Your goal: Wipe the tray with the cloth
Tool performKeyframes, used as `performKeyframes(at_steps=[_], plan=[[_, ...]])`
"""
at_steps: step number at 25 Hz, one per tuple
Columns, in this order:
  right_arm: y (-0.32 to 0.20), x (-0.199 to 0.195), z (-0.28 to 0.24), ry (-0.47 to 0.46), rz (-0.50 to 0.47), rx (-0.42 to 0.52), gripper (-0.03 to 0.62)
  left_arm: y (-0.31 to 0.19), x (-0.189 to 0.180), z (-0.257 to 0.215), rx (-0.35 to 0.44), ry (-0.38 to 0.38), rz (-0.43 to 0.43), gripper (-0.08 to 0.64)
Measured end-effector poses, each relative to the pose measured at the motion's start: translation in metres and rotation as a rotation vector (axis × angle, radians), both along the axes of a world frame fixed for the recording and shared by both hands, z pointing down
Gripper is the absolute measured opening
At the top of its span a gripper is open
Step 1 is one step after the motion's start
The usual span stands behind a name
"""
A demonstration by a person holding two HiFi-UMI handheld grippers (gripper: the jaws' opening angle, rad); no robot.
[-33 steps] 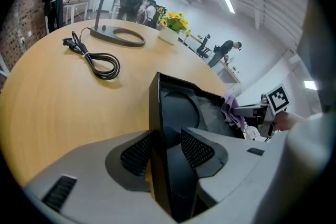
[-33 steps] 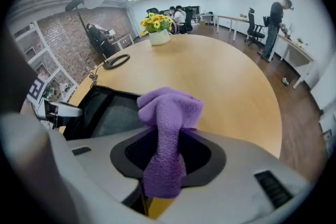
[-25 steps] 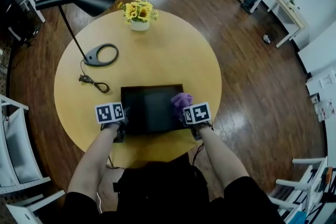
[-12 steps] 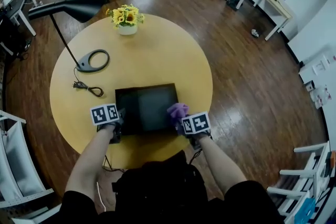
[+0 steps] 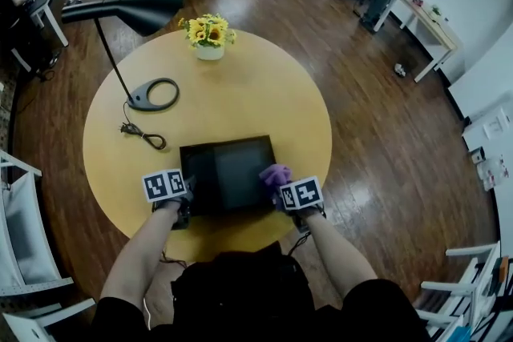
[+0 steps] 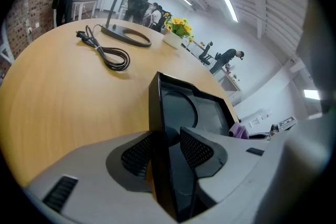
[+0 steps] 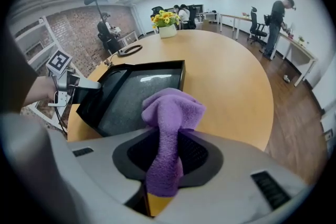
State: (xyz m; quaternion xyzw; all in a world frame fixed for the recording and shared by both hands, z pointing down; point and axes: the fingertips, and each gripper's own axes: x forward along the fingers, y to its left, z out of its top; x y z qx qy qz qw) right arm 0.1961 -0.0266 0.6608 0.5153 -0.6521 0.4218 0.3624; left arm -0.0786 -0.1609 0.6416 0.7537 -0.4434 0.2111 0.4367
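A round, smooth pale-wood desk (image 5: 240,92) stands on a glossy dark plank floor (image 5: 385,132) in an open office. It carries a white pot of sunflowers (image 5: 210,34), a black lamp (image 5: 120,12) with a ring-shaped base, and a looped cord (image 5: 144,134). The black rectangular tray (image 5: 228,172) lies near the desk's front edge, where the left gripper (image 6: 167,144) clamps its ribbed fingers (image 6: 197,148) on the tray's left rim. The right gripper (image 7: 168,147) has just been closing its fingers on a fuzzy purple cloth (image 7: 170,113), bunched at the tray's right rim.
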Motion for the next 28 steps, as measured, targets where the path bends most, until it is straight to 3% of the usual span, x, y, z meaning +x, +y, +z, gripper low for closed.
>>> performKeyframes(at_steps=[6, 12, 19, 22, 28], plan=[[-0.049, 0.008, -0.003, 0.073, -0.158, 0.007, 0.101, 0.030, -0.018, 0.001, -0.040, 0.031, -0.162, 0.141], [-0.116, -0.022, -0.013, 0.115, -0.412, 0.044, 0.101, 0.064, -0.045, 0.001, -0.087, 0.061, -0.397, 0.127], [-0.173, -0.027, -0.009, 0.178, -0.598, 0.082, 0.101, 0.096, -0.024, 0.003, -0.141, 0.112, -0.587, 0.097], [-0.189, -0.035, -0.012, 0.191, -0.636, 0.123, 0.101, 0.110, -0.007, 0.005, -0.165, 0.137, -0.631, 0.104], [-0.214, -0.052, -0.020, 0.217, -0.693, 0.213, 0.104, 0.118, 0.018, 0.009, -0.202, 0.191, -0.622, 0.121]])
